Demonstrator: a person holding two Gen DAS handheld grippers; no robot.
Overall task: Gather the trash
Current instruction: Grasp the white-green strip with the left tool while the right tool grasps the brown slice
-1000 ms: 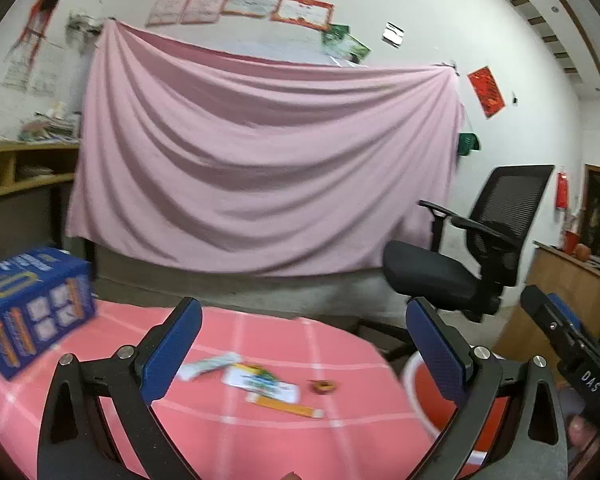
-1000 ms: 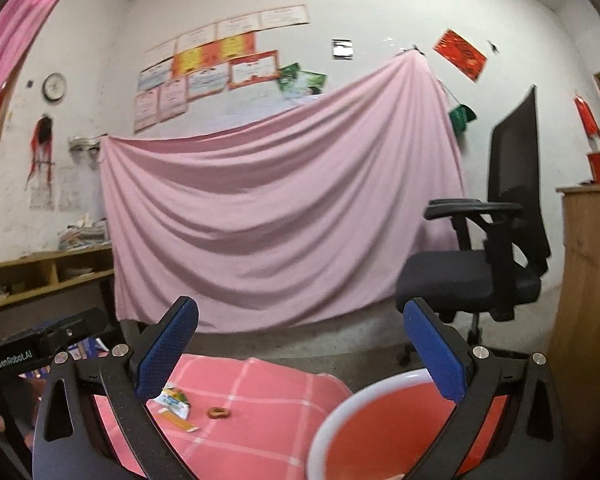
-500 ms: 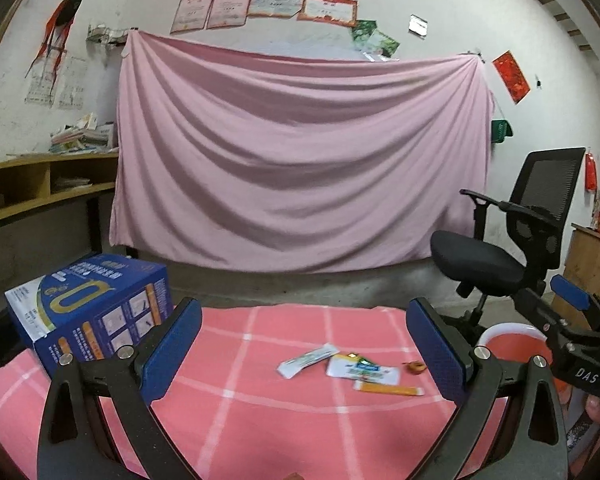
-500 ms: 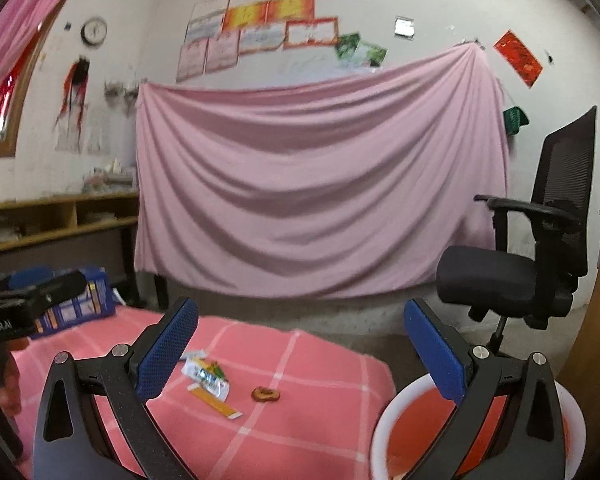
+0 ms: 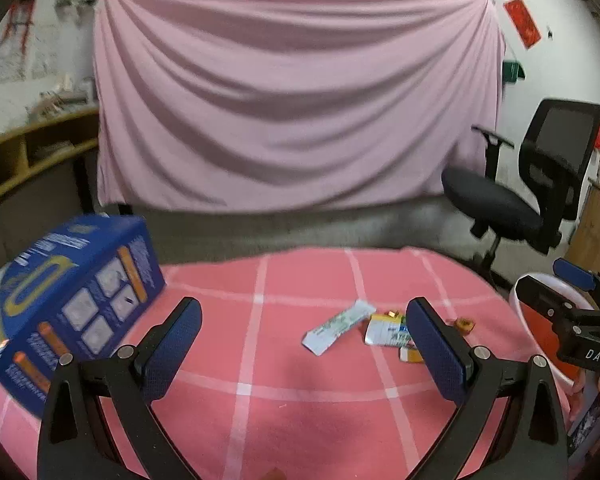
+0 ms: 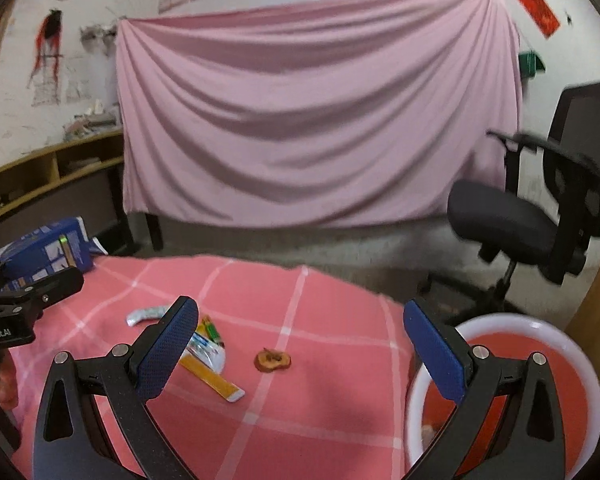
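Trash lies on the pink checked tablecloth (image 5: 284, 368): a white-green wrapper (image 5: 338, 326), a crumpled packet (image 5: 386, 332), an orange strip (image 6: 212, 378) and a small brown scrap (image 6: 272, 360). A red bin with a white rim (image 6: 512, 328) stands off the table's right edge. My left gripper (image 5: 304, 352) is open and empty above the cloth, short of the wrappers. My right gripper (image 6: 300, 348) is open and empty, over the table's right part, the bin under its right finger. The silver wrapper shows in the right wrist view (image 6: 146, 314).
A blue carton (image 5: 68, 312) stands on the table's left side. A black office chair (image 5: 532, 196) is on the floor at the right. A pink sheet (image 5: 292, 92) hangs on the back wall, wooden shelves (image 5: 32, 152) at left.
Both grippers have tilted down and moved nearer to the table, so the trash and the carton look larger and closer. Both stay open.
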